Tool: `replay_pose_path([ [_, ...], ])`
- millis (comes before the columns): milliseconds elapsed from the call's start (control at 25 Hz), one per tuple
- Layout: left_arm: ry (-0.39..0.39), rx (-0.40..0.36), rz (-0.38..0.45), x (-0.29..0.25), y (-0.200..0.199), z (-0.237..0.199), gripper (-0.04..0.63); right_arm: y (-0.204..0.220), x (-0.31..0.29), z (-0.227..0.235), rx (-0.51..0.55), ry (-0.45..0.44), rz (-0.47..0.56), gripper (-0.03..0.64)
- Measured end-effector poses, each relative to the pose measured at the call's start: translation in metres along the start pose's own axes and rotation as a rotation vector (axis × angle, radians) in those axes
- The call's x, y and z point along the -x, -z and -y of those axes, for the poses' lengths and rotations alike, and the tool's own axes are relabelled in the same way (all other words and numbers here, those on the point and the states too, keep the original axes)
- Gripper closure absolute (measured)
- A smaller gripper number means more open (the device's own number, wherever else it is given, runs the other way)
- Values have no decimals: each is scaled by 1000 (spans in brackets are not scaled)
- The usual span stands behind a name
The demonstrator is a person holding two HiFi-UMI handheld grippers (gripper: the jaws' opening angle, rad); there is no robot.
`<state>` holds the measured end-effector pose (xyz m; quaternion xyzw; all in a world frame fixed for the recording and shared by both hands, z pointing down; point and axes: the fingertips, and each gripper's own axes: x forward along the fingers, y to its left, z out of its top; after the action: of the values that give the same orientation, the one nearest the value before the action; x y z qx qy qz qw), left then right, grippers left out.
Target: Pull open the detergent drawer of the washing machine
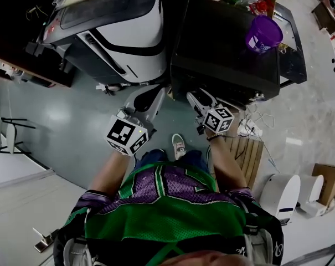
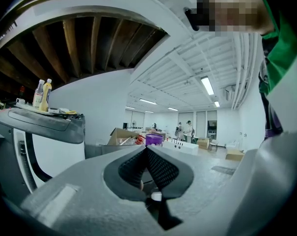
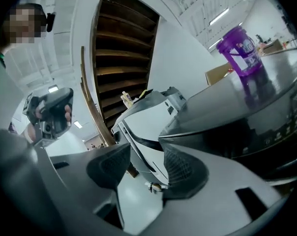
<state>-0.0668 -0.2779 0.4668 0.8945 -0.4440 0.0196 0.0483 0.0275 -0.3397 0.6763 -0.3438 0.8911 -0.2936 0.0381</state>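
Observation:
The black washing machine (image 1: 222, 43) stands in front of me, seen from above, with a purple detergent tub (image 1: 263, 33) on its top. I cannot make out its drawer. My right gripper (image 1: 195, 97) hangs just before the machine's front lower edge. In the right gripper view the gripper (image 3: 147, 156) is open, nothing between its pads, with the black machine (image 3: 236, 117) and the tub (image 3: 241, 50) to its right. My left gripper (image 1: 149, 95) is left of it, before the gap between the two machines. In the left gripper view it (image 2: 146, 149) is shut and empty.
A white and grey machine (image 1: 123, 32) stands left of the black one, with bottles (image 2: 42, 93) on top. A wooden pallet (image 1: 246, 154), cables (image 1: 250, 127), white round units (image 1: 281, 193) and a cardboard box (image 1: 328, 182) lie at the right. My shoe (image 1: 179, 146) is below the grippers.

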Motion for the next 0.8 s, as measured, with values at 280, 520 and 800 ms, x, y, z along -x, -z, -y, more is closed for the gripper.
replay_pose_path([
  [280,-5,-3,-55,-18,10,-7,578,33,-31,53,-150,7,-13,416],
  [520,23,46,-89,-27,14,-11,578,61,-53,85,-247,30,-26,416],
  [800,17,15,-130,-30,13,-18,578,75,-82,105,-276,5,-45,414],
])
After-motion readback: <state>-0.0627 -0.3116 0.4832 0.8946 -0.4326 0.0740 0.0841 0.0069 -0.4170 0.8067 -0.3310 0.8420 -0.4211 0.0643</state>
